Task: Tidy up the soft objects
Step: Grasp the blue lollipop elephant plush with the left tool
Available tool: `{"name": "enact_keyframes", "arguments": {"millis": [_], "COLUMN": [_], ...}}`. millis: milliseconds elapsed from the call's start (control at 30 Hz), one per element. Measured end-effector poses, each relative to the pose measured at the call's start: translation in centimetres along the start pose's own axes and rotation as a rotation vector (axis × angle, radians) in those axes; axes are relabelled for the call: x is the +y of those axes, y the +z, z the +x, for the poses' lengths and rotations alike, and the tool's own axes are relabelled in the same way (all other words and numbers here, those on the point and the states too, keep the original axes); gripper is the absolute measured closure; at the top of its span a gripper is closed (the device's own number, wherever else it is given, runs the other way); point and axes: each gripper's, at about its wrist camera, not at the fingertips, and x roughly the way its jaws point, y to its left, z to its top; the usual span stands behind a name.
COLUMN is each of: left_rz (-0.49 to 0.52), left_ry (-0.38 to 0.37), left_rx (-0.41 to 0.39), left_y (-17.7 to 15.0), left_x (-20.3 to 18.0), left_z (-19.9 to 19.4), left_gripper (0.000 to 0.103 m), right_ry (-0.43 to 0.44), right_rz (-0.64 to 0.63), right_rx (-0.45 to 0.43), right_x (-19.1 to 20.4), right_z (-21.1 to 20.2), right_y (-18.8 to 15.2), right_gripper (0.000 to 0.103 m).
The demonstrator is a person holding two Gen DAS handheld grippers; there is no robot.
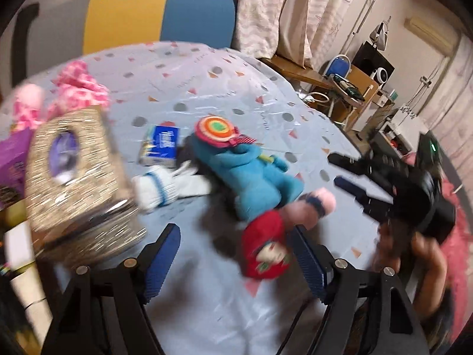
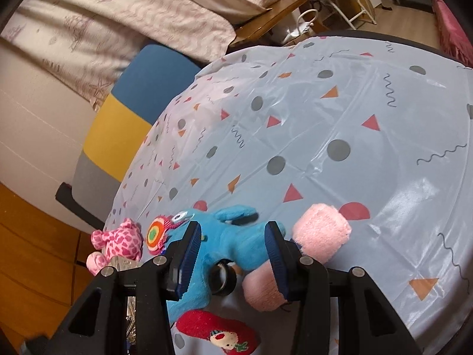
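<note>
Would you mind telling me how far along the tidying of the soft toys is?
Nothing looks sorted yet. The blue plush toy, red strawberry plush, pink fuzzy roll and white knit glove lie loose on the patterned tablecloth. The right gripper is open around the blue plush; the left gripper is open and empty. All collecting remains.

Open room lies on the far and right parts of the surface (image 2: 369, 94), where only the patterned cloth shows. The near-left part is crowded: blue plush (image 1: 254, 174), red plush (image 1: 266, 248), pink roll (image 2: 320, 233), white sock (image 1: 165, 188), blue packet (image 1: 161, 146). The glitter tissue box (image 1: 77, 171) blocks the left edge.
</note>
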Motion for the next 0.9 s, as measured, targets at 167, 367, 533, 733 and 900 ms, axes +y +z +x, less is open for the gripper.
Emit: {"name": "enact_keyframes", "arguments": {"millis": [167, 367, 533, 733, 900], "left_rz": [-0.032, -0.053, -0.037, -0.014, 0.033], "left_ry": [-0.046, -0.071, -0.043, -0.030, -0.024], "left_rx": [0.070, 0.177, 0.268, 0.315, 0.225], "left_y": [3.8, 6.3, 7.2, 6.5, 6.7], "left_x": [-1.0, -1.7, -2.1, -2.0, -2.1], "left_z": [4.4, 9.4, 13.2, 16.4, 15.6], "left_gripper": [0.024, 0.023, 0.027, 0.061, 0.064], "right_ry": [0.012, 0.034, 0.045, 0.039, 0.024], "right_rz": [-0.012, 0.015, 0.023, 0.032, 0.035], "right_rx": [0.013, 0.029, 0.044, 0.054, 0.052], "right_x": [0.2, -0.2, -0.2, -0.4, -0.6], "right_z": [0.2, 0.3, 0.5, 0.8, 1.0], "right_y": [-0.1, -0.1, -0.2, -0.2, -0.2], "right_gripper": [0.058, 0.058, 0.058, 0.057, 0.057]}}
